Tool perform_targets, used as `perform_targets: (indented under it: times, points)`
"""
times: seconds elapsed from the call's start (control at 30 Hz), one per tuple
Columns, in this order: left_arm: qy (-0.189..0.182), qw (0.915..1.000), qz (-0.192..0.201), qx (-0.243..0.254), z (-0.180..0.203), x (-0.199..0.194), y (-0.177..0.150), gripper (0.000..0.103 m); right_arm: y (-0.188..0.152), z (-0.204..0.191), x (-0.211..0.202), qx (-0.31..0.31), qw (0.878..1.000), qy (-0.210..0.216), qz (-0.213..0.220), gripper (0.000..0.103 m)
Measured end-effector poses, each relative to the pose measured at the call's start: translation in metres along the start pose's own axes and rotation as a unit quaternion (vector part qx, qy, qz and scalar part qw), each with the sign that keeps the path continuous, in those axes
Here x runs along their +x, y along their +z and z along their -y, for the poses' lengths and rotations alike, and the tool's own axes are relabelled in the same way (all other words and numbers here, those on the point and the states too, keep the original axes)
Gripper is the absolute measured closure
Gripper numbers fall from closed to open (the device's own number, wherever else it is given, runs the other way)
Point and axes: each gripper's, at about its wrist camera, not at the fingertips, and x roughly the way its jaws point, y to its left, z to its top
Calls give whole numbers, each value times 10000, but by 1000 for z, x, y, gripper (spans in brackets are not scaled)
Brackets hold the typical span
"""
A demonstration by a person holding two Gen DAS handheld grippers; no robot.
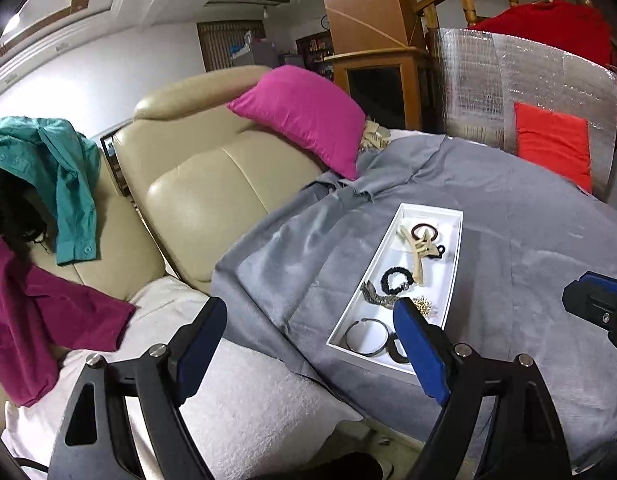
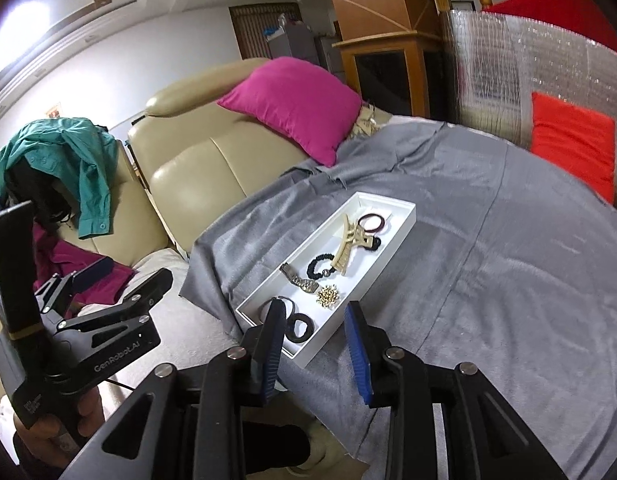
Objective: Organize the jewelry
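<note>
Jewelry all sits in the white tray point(image 2: 404, 216), gray cloth point(image 2: 508, 280) bare, my left gripper point(image 1: 308, 348) and right gripper point(image 2: 316, 344) both spread, empty; nothing apparently left.

A big pink pillow point(image 1: 304, 118) leans on the tan sofa point(image 1: 212, 184) at 12 o'clock. A green shirt point(image 1: 60, 176) hangs at 9 o'clock. A red cushion point(image 1: 552, 142) sits at 2 o'clock.
</note>
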Motion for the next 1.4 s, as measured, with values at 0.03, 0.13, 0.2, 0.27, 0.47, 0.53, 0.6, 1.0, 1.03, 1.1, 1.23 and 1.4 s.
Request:
perform_targets:
  times: [0.03, 0.13, 0.2, 0.27, 0.47, 0.53, 0.6, 1.0, 1.03, 1.1, 1.23, 1.4]
  points:
    - [1, 10000, 33, -1, 1, -5, 1, 17, 0, -1, -4, -21, 10000, -9, 29, 69]
    - [-63, 9999, 90, -26, 2, -17, 5, 16, 0, -4, -19, -71, 9999, -6, 137, 69]
    - [-117, 9999, 108, 0, 3, -24, 6, 16, 0, -5, -28, -84, 9997, -11, 210, 69]
    - [-116, 9998, 162, -3, 3, -31, 8, 16, 0, -6, -35, -97, 9996, -22, 273, 69]
    - [-108, 9994, 312, 29, 4, -55, 8, 13, -2, -12, -54, -152, 9991, -3, 394, 68]
    - [-117, 9994, 335, 11, 3, -60, 8, 11, -3, -16, -58, -197, 9990, -8, 413, 68]
    - [-131, 9993, 360, -6, 2, -65, 7, 11, -5, -19, -61, -216, 9988, -12, 442, 68]
    - [-112, 9988, 479, 5, -7, -85, 1, 11, -11, -30, -79, -208, 9981, -35, 582, 64]
    - [-101, 9988, 484, -1, -8, -86, 0, 11, -11, -31, -80, -205, 9980, -36, 597, 61]
    - [-100, 9988, 489, -7, -10, -88, -1, 10, -12, -33, -84, -188, 9975, -49, 680, 46]
    - [-80, 9986, 513, -21, -15, -91, -4, 10, -12, -40, -92, -257, 9965, -86, 785, 46]
    - [-55, 9986, 528, -29, -19, -93, -6, 10, -15, -45, -93, -305, 9963, -144, 796, 46]
